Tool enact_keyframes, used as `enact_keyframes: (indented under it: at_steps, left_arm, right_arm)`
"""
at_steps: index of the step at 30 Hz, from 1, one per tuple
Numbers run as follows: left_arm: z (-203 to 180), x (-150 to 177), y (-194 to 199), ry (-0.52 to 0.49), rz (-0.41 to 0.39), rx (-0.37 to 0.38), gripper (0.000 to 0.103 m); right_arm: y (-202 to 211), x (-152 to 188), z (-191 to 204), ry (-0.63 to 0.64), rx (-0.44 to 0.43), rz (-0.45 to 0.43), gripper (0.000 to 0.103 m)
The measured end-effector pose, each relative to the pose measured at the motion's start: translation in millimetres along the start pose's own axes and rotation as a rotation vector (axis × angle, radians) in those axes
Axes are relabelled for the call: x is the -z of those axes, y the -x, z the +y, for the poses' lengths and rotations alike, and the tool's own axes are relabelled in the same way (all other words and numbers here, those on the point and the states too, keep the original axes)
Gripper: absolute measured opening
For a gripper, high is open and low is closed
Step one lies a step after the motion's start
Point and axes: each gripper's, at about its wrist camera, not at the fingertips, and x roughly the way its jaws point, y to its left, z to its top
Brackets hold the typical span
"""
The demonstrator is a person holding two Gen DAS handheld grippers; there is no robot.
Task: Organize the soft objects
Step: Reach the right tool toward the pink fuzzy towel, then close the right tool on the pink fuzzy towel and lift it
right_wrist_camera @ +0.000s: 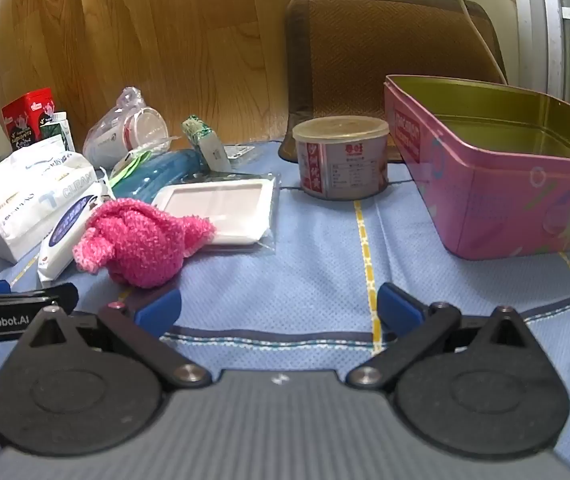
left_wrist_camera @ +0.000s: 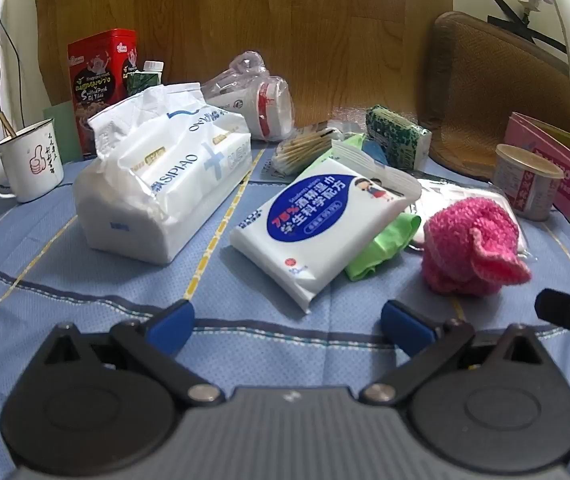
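Observation:
A pink knitted cloth (left_wrist_camera: 470, 245) (right_wrist_camera: 141, 240) lies bunched on the blue tablecloth. Left of it a white wet-wipes pack (left_wrist_camera: 321, 228) (right_wrist_camera: 65, 232) rests on a green cloth (left_wrist_camera: 381, 246). Further left stands a large white tissue pack (left_wrist_camera: 161, 176) (right_wrist_camera: 33, 200). An open pink tin box (right_wrist_camera: 497, 184) (left_wrist_camera: 557, 184) sits at the right, with nothing visible inside. My left gripper (left_wrist_camera: 287, 326) is open and holds nothing, just short of the wipes pack. My right gripper (right_wrist_camera: 279, 312) is open too, over bare cloth right of the pink knit. The right gripper's finger shows at the left view's edge (left_wrist_camera: 565, 312).
A round can (right_wrist_camera: 341, 156) stands by the tin. A flat white packet in plastic (right_wrist_camera: 221, 208) lies behind the knit. At the back are a bagged paper cup (left_wrist_camera: 253, 96), cotton swabs (left_wrist_camera: 305, 148), a green-patterned pack (left_wrist_camera: 397, 136), a red box (left_wrist_camera: 101, 80), an enamel mug (left_wrist_camera: 29, 160) and a woven chair back (right_wrist_camera: 389, 52).

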Motion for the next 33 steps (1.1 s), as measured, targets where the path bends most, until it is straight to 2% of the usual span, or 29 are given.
enact_keyframes:
  at_steps: [4,8,11,14,17,18,19,20,23,26,27,29,30,31,32,33]
  left_arm:
    - [-3,1,2,-0.011,0.003,-0.004,0.103]
    - [1,0,3,-0.034,0.012,0.028,0.103]
    - [-2,6,8,-0.072,0.01,0.074,0.103]
    - [18,8,19,-0.056,-0.012,0.169,0.101]
    - [33,12,34,-0.023,-0.075,0.191,0.09]
    - [36,12,38,-0.021,-0.081,0.199,0.087]
    - [39,10,42,-0.011,-0.082,0.218,0.078]
    - [43,7,44,0.011,-0.078,0.243,0.069]
    - [52,-3,48,0.102,-0.055,0.342,0.056]
    - [49,-16,47,0.128,-0.035,0.412,0.05]
    - [45,-19,46,0.128,-0.026,0.424,0.048]
    - [37,-26,43,0.133,0.004,0.472,0.045]
    - [32,-28,41,0.131,0.021,0.506,0.045]
    - [26,-30,38,0.128,0.04,0.548,0.045]
    - [19,-31,35,0.125,0.061,0.586,0.045]
    - [11,-33,33,0.12,0.079,0.611,0.045]
  right_arm:
    - [0,0,0,-0.01,-0.006,-0.002,0.103]
    - [0,0,-1,-0.005,-0.004,-0.001,0.103]
    - [4,0,-1,-0.009,-0.026,-0.007,0.103]
    - [11,1,2,0.006,-0.07,-0.031,0.102]
    - [22,2,18,0.114,-0.09,-0.069,0.08]
    - [25,2,26,0.158,-0.106,-0.077,0.067]
    - [27,1,33,0.196,-0.132,-0.083,0.058]
    - [28,-2,40,0.224,-0.161,-0.089,0.057]
    - [24,-6,64,0.317,-0.221,-0.102,0.057]
    - [3,-15,79,0.372,-0.224,-0.089,0.058]
    - [-6,-16,82,0.394,-0.19,-0.082,0.058]
    - [-7,-11,81,0.432,-0.13,-0.106,0.039]
    - [-1,-11,76,0.424,-0.152,-0.102,0.031]
    - [4,-9,69,0.401,-0.179,-0.096,0.015]
    - [10,-7,63,0.381,-0.198,-0.085,0.011]
    - [15,-3,56,0.363,-0.214,-0.076,0.002]
